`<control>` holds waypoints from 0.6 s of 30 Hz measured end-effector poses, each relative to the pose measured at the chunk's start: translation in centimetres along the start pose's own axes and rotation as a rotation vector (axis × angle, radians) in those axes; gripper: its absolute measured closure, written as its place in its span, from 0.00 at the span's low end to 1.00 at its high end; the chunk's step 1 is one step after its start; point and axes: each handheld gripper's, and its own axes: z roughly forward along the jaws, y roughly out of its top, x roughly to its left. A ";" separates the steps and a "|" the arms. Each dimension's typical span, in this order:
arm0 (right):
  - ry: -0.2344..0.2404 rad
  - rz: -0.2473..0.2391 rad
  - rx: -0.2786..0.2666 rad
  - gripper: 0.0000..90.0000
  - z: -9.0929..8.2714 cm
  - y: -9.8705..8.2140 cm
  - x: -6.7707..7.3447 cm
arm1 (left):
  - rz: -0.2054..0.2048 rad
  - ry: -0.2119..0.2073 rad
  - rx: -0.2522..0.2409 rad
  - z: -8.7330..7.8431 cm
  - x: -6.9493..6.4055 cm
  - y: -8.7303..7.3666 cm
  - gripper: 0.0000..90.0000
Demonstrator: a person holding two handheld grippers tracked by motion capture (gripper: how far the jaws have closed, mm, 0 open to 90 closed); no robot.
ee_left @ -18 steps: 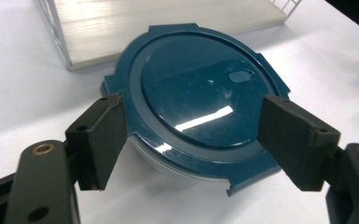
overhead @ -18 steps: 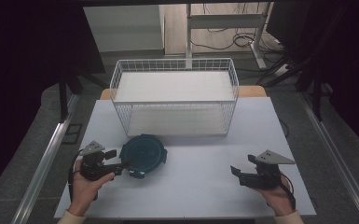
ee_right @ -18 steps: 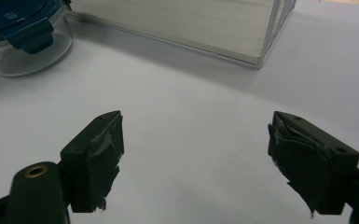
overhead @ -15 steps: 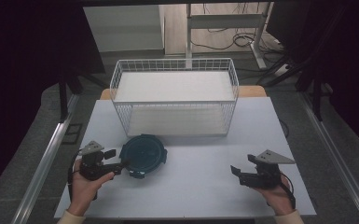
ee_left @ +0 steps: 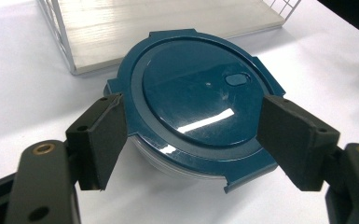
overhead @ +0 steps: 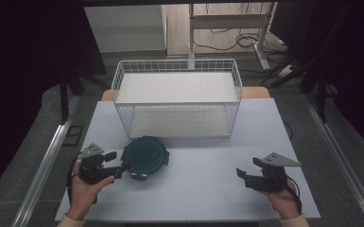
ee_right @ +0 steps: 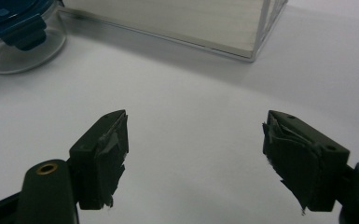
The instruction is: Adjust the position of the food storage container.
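Note:
A round glass container (overhead: 145, 156) with a dark teal lid (ee_left: 196, 102) rests on the white table in front of the wire basket. My left gripper (overhead: 123, 166) reaches it from the left. In the left gripper view its two pads (ee_left: 103, 135) sit against the lid's rim on either side of the container's near part, so it is shut on the container. My right gripper (overhead: 242, 174) lies low at the front right of the table. It is open with nothing between its fingers (ee_right: 103, 154). The container's side (ee_right: 21, 44) is far off at the upper left of the right gripper view.
A white wire basket (overhead: 177, 66) with a pale floor stands at the back middle of the table (overhead: 203, 189); its corner (ee_right: 256, 51) is ahead of the right gripper. A dark floor and metal rails (overhead: 42, 175) flank the table.

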 end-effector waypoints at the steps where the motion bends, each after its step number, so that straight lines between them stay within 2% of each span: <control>1: 0.000 0.000 0.000 0.25 0.0 0.0 0.0 | 0.000 0.000 0.000 0.0 0.0 0.0 0.27; 9: -0.005 0.012 0.013 0.26 0.1 -0.1 -0.2 | -0.009 -0.007 -0.010 -0.3 0.1 0.1 0.27; 12: -0.006 0.012 0.014 0.26 0.1 -0.2 -0.2 | 0.004 0.012 -0.025 -0.4 0.0 0.2 0.27; 14: -0.006 0.013 0.015 0.26 0.1 -0.2 -0.2 | 0.002 0.010 -0.026 -0.5 -0.1 0.2 0.27; 17: 0.005 0.059 0.027 0.26 0.3 -0.3 -0.4 | 0.012 0.006 -0.023 -0.5 -0.1 0.3 0.27; 18: 0.014 0.076 0.029 0.26 0.4 -0.3 -0.5 | 0.003 0.006 -0.027 -0.5 -0.1 0.4 0.27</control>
